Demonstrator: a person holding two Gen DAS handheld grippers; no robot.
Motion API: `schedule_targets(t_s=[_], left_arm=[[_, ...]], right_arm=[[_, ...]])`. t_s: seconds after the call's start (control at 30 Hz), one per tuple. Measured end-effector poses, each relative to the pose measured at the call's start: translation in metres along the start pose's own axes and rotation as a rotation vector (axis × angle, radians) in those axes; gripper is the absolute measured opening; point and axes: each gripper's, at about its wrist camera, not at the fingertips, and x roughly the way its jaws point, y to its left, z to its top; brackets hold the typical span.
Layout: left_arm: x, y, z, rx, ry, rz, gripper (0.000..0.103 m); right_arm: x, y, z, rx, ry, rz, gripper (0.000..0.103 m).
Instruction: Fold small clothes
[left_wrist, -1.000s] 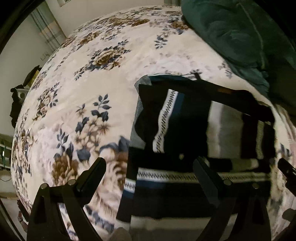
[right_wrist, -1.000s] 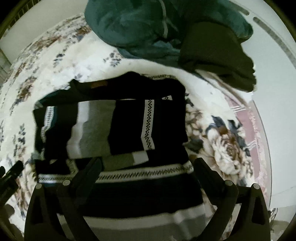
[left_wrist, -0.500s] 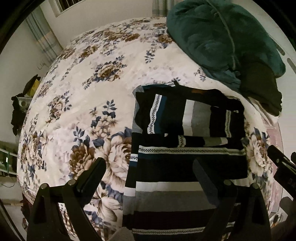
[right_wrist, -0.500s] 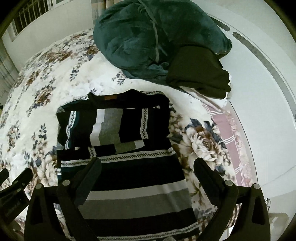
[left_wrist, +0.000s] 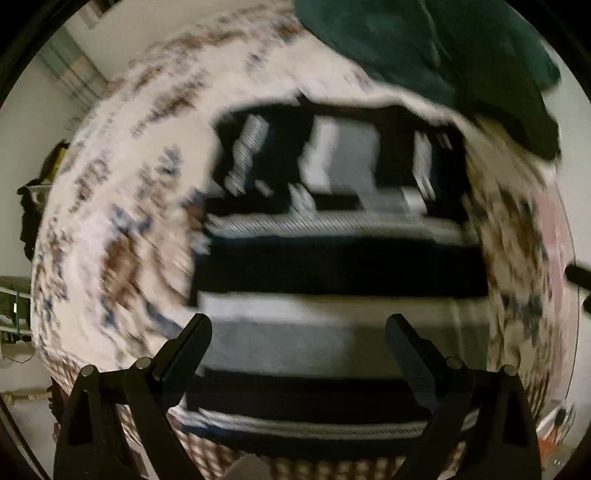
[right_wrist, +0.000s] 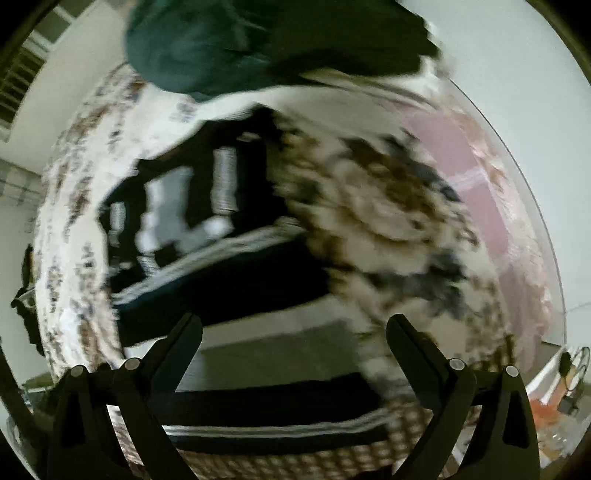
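Black-grey-white striped sweater (left_wrist: 340, 258), floral bedspread (left_wrist: 122, 206)

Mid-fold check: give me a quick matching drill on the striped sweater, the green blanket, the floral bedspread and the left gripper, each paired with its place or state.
Things:
1. striped sweater
2. green blanket
3. floral bedspread
4. left gripper

Place or state:
A. open, holding nothing
B. heaped at the far end of the bed
C. spread under everything
D. lying flat, sleeves folded across the chest

Pairs: 1-D, 2-B, 3-C, 4-A

Both tongs (left_wrist: 298, 325) (right_wrist: 294, 325) have black angular fingers with silver screws.
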Motion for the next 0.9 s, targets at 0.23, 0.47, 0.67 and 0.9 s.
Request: schedule_targets(t_s=[0.23,0.47,0.67,0.9], left_arm=[[0.061,-0.131,-0.078,0.156,0.205,-0.089,0.096],[0.096,-0.225,-0.118,0.247,0.309,-0.155,0.096],[0.126,-0.246,-0.119,0.242,0.287,-0.088,0.066],[0.102,-0.216,-0.109,0.148,0.216,-0.171,0.008]], right_arm=[[0.036,-0.112,0.011,0.045,0.105,-0.038,0.101],[0.057,-0.161,0.023,0.037,0.131,-0.084,0.101],[0.071,-0.172,0.037,0.037,0.149,-0.075,0.101],[0.091,-0.149,0.089,0.075,0.161,0.127,0.101]])
